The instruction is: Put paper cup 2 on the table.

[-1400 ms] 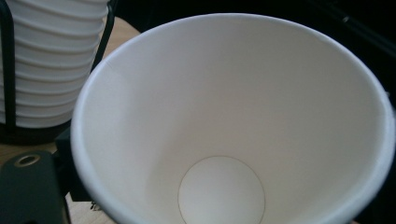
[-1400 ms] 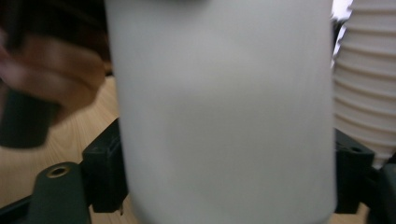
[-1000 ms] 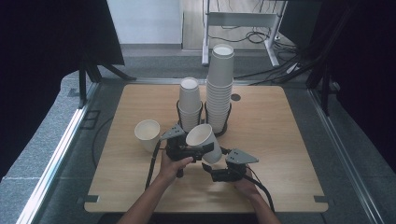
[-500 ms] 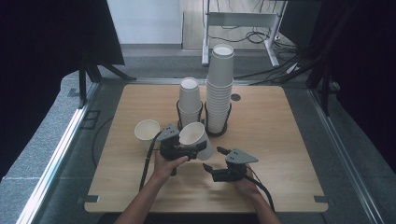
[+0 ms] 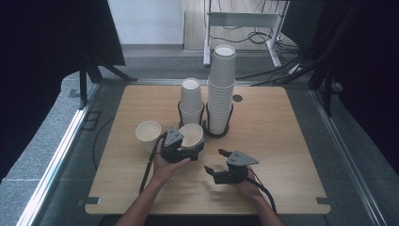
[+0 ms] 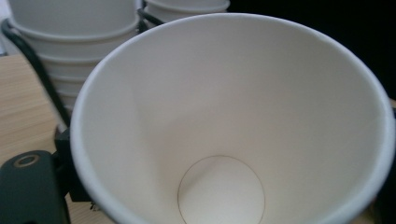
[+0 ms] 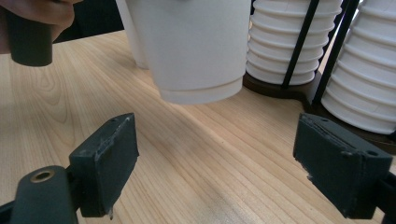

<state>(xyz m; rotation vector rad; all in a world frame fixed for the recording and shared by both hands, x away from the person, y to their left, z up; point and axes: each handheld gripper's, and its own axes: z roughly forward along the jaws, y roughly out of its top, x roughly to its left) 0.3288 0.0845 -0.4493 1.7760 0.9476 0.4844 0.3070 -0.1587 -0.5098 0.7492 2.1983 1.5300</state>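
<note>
- High view: My left gripper holds a white paper cup by its side, mouth tilted up, jaws partly closed on its wall. It hangs just in front of the short cup stack, which sits in a black wire holder. A tall cup stack stands just beside the short one, to its right. A loose paper cup stands upright on the wooden table, near the left gripper. My right gripper rests low near the table's front edge, apart from the held cup, jaws wide and empty.
- Left gripper view: I look straight into the held cup, down to its round bottom. One black jaw shows at lower left, against the cup's outer wall. The ribbed rims of the short stack and a holder wire sit close behind.
- Right gripper view: My own two black pads stand far apart with bare wood between them. Ahead, the held cup hovers clear of the table, and both stacks in their holder block the way beyond.
</note>
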